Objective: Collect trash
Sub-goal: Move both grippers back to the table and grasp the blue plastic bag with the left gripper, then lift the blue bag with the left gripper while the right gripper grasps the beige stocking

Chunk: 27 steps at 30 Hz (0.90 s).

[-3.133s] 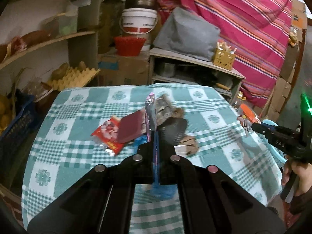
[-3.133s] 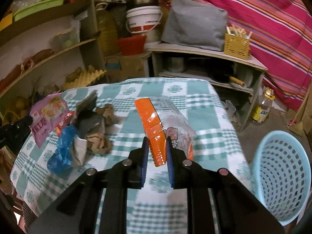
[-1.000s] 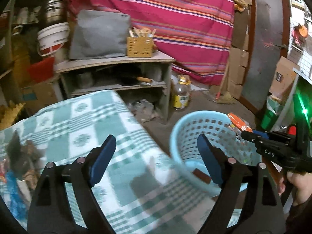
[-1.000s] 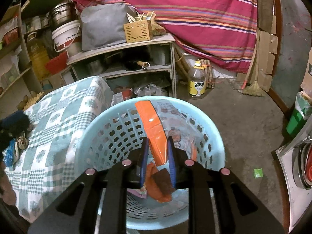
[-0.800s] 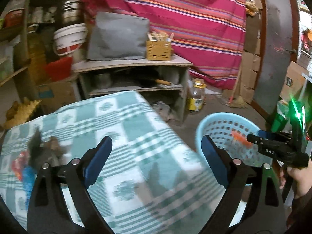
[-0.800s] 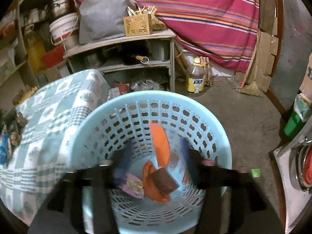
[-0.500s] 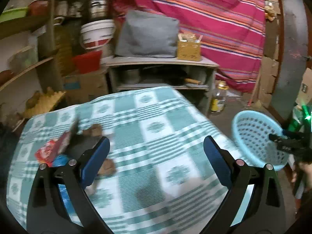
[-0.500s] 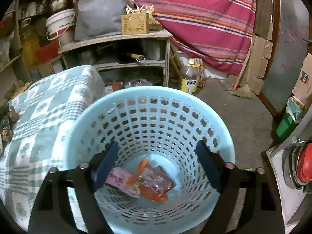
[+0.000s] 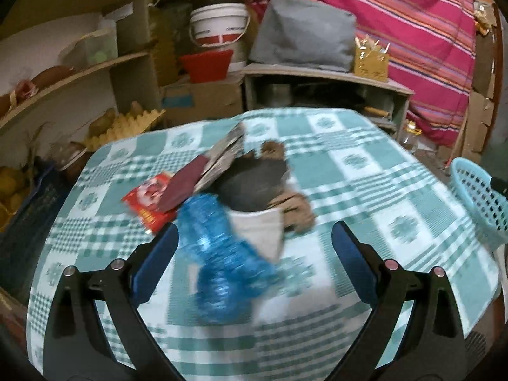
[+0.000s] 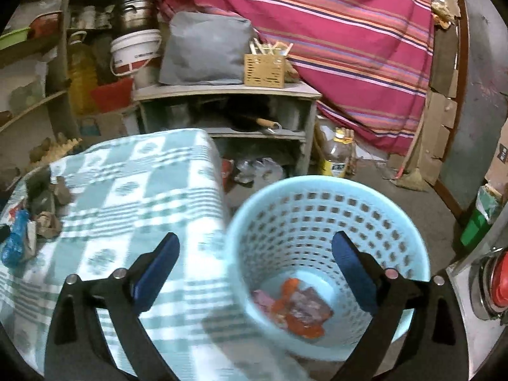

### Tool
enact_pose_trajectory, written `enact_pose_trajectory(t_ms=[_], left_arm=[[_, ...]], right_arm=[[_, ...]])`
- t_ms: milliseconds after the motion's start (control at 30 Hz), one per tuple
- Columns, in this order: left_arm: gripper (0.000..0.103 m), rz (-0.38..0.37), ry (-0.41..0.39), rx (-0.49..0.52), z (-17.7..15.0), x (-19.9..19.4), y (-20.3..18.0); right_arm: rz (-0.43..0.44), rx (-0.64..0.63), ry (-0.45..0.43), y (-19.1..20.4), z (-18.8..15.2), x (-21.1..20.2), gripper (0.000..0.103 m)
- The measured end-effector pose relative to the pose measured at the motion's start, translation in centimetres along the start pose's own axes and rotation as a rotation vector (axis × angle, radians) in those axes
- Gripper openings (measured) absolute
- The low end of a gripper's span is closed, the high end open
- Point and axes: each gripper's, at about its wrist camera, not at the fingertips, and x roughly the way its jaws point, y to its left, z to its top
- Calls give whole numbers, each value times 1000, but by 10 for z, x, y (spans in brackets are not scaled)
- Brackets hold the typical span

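Checked green-and-white cloth covers the surface (image 9: 365, 171); cluttered shelves and a striped pink hanging are seen behind it.

Landmark: the trash pile (image 9: 231, 190), mid-surface.
- Pile contents: blue crinkled bag (image 9: 222, 254) on the near side, red snack wrapper (image 9: 147, 201) at its left, dark and brown crumpled scraps behind. Motion blur is present, so finer detail cannot be told.
- Left hand-held gripper (image 9: 254, 254): jaws spread wide, nothing held. The pile is framed directly ahead of it, with the blue bag lying between the fingertips in view. Contact cannot be told.
- Blue bag's long axis is judged to run roughly along the approach line, slightly skewed to the right toward the camera. A grasp across its narrow width looks feasible without rotating the wrist.
- Right hand-held gripper (image 10: 255, 257): jaws spread, empty, held well off to the pile's right, above the edge of the light-blue basket (image 10: 397, 222) on the floor beside the surface. Several wrappers (image 10: 298, 308) are seen at the basket bottom.

Judgement: left is clearly the nearer hand to the pile; the next pick is best taken by it, blue bag first. More than half of the trash appears uncollected.
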Motion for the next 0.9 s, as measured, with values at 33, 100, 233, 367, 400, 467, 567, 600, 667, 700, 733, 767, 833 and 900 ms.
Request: enact_pose_trajectory(t_ms=[33, 100, 233, 367, 400, 467, 567, 600, 667, 700, 733, 767, 833, 900], left_arm=[[94, 0, 6, -3, -2, 2, 4], [94, -4, 33, -15, -8, 9, 15], [81, -34, 74, -34, -17, 19, 27], [53, -93, 123, -48, -22, 30, 33], [44, -105, 137, -49, -23, 33, 34], [32, -122, 142, -51, -25, 33, 35], [29, -135, 122, -55, -24, 25, 40], [29, -138, 114, -59, -24, 20, 43], [28, -142, 94, -66, -22, 10, 49], [28, -142, 84, -67, -20, 5, 52], [28, -141, 72, -69, -19, -1, 56], [28, -138, 61, -71, -17, -6, 61], [28, -128, 41, -75, -16, -16, 71], [28, -113, 27, -77, -14, -22, 79]], right_arm=[[9, 0, 3, 6, 0, 0, 95], [25, -3, 10, 16, -2, 1, 95], [43, -25, 34, 40, -8, 4, 95], [57, -40, 51, 59, -11, 5, 95], [60, -44, 56, 63, -12, 6, 95], [64, -54, 59, 70, -12, 4, 95], [69, -72, 55, 81, -11, 0, 95], [74, -77, 52, 86, -10, -1, 95], [86, -83, 48, 94, -9, -4, 95], [92, -88, 47, 100, -9, -5, 95], [98, -91, 45, 104, -9, -6, 95], [104, -96, 42, 109, -8, -7, 95], [121, -109, 42, 122, -8, -6, 95], [133, -120, 43, 133, -8, -5, 95]])
